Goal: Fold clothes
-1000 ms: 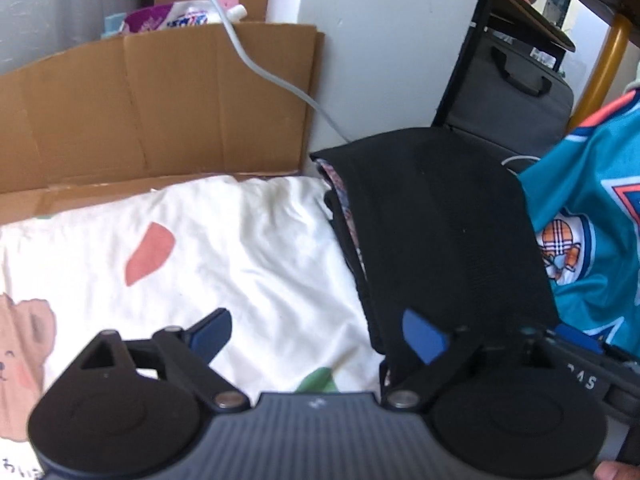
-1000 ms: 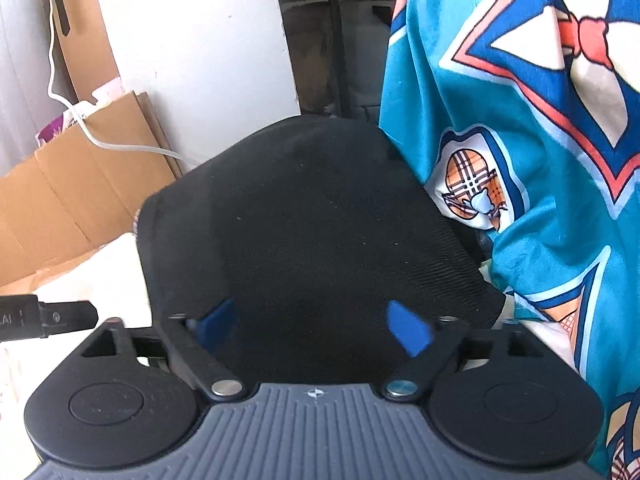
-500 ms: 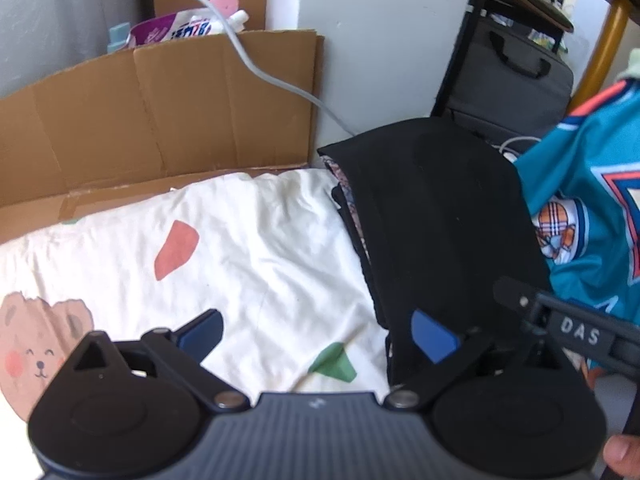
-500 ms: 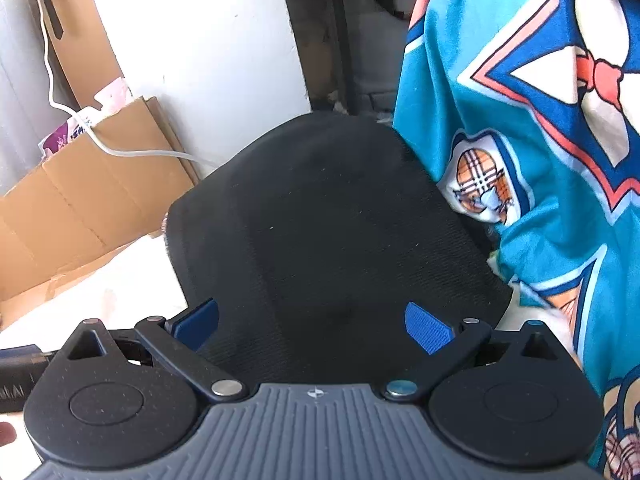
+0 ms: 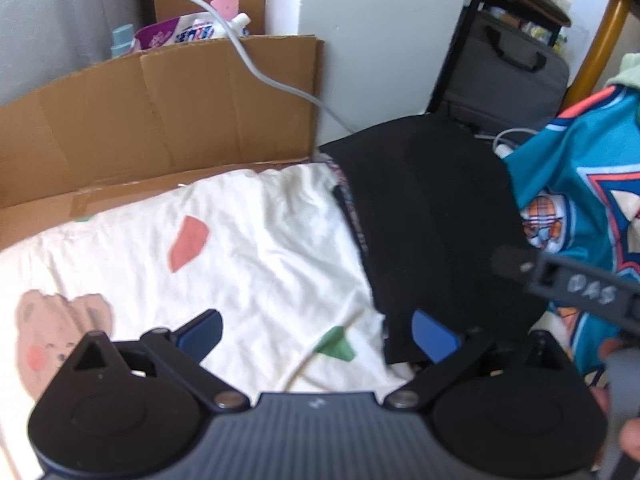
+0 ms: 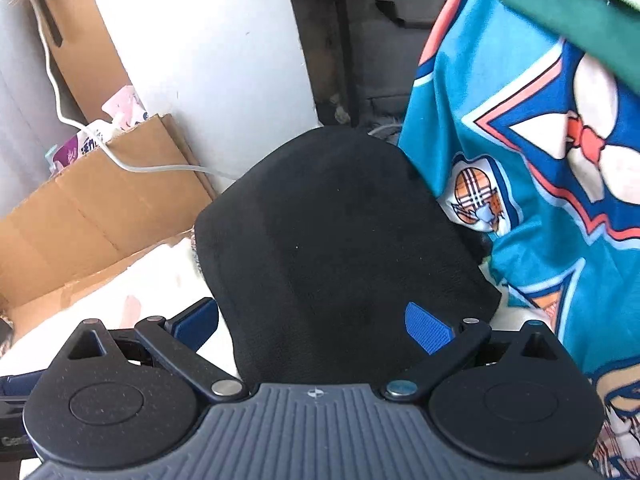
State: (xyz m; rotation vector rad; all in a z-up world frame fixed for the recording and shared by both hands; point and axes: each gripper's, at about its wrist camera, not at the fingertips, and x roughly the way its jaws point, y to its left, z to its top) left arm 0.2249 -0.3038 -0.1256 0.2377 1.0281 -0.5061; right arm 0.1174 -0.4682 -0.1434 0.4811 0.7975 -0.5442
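A folded black garment [image 5: 432,216] lies at the right edge of a cream bedsheet [image 5: 248,248] printed with coloured shapes and a bear. In the right wrist view the same black garment [image 6: 340,240] fills the middle. My left gripper [image 5: 316,332] is open above the sheet, with its right finger over the garment's near corner. My right gripper [image 6: 312,326] is open over the garment's near edge, nothing between its fingers. A teal printed jersey [image 6: 540,200] hangs at the right, also at the right of the left wrist view as the teal jersey [image 5: 580,184].
A brown cardboard box [image 5: 160,120] with bottles stands behind the sheet, and a white cable [image 5: 256,68] runs over it. A white wall panel [image 5: 380,40], a grey bag [image 5: 508,72] and a green cloth [image 6: 568,12] are behind. The right gripper's body [image 5: 572,284] shows at the left view's right edge.
Both grippers have drawn back and up from the black garment, staying open. More of the sheet and the bear print shows in the left wrist view.
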